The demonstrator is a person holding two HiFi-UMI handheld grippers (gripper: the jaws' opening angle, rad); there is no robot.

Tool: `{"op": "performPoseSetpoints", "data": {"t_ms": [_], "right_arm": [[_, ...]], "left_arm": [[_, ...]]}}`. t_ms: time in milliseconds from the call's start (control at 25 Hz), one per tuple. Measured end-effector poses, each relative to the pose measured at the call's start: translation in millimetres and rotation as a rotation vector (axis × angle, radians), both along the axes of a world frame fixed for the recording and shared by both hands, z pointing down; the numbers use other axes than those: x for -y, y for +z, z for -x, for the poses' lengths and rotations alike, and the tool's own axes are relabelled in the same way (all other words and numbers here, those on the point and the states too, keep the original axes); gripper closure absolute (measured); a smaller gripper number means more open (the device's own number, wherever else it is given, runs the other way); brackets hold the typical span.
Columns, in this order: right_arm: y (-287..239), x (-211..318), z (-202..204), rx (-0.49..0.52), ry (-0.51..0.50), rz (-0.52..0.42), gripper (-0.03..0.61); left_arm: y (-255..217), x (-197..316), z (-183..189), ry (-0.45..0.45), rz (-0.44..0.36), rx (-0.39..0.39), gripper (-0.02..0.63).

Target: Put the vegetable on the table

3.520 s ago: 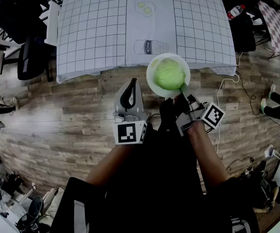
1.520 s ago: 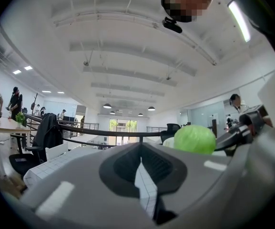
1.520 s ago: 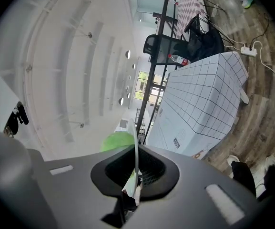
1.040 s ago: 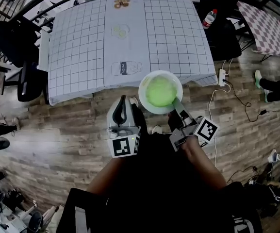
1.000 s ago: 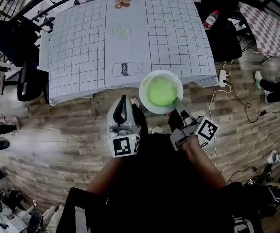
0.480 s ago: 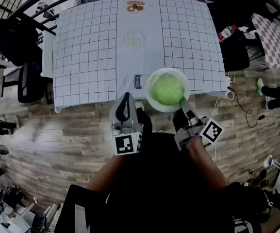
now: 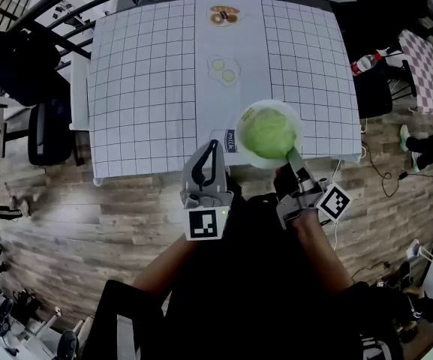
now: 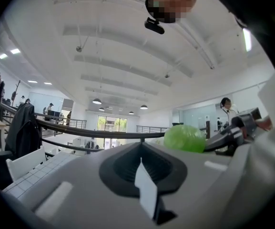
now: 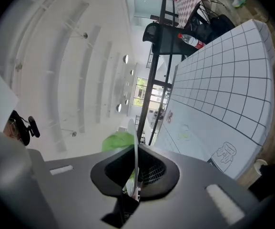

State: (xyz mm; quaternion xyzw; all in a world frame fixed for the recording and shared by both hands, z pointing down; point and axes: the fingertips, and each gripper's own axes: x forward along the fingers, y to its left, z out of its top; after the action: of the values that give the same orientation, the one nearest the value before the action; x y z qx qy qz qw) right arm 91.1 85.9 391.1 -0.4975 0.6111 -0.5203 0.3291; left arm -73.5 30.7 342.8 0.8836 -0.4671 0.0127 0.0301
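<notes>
A round green cabbage [image 7: 267, 132] sits on a white plate [image 7: 243, 148]. My right gripper [image 7: 292, 154] is shut on the plate's near rim and holds it over the near edge of the table [image 7: 141, 81] with the grid cloth. In the right gripper view the plate rim [image 9: 134, 142] stands edge-on between the jaws of the right gripper [image 9: 135, 152], with the cabbage [image 9: 117, 141] behind it. My left gripper [image 7: 213, 145] is shut with nothing in it, just left of the plate. In the left gripper view, that gripper [image 8: 141, 150] points level, and the cabbage [image 8: 190, 138] shows at the right.
The cloth carries printed pictures: a milk carton [image 7: 227, 139], sliced rounds [image 7: 224, 69], a pastry [image 7: 222, 16]. Black chairs [image 7: 21, 47] stand left of the table. A bottle [image 7: 363, 62] and a checkered table [image 7: 430, 66] are at the right. The floor [image 7: 88, 216] is wood.
The table has come closer in the head view. The plate with the cabbage moved from over the floor to over the table's near edge. Both grippers moved forward with it.
</notes>
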Motion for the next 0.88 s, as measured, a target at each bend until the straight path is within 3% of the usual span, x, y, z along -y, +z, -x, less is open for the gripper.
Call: {"op": "performPoseSetpoints", "data": {"t_ms": [360,880], "right_arm": [[0,35,12,0.005,-0.017,0.008,0.568],[2,93,12,-0.012,-0.133,0.005,0.568]], "left_arm": [[-5,35,0,0.002,-0.001,-0.008,0.606],[-4,76,-1,-0.096,0.008,0.007,0.606]]}}
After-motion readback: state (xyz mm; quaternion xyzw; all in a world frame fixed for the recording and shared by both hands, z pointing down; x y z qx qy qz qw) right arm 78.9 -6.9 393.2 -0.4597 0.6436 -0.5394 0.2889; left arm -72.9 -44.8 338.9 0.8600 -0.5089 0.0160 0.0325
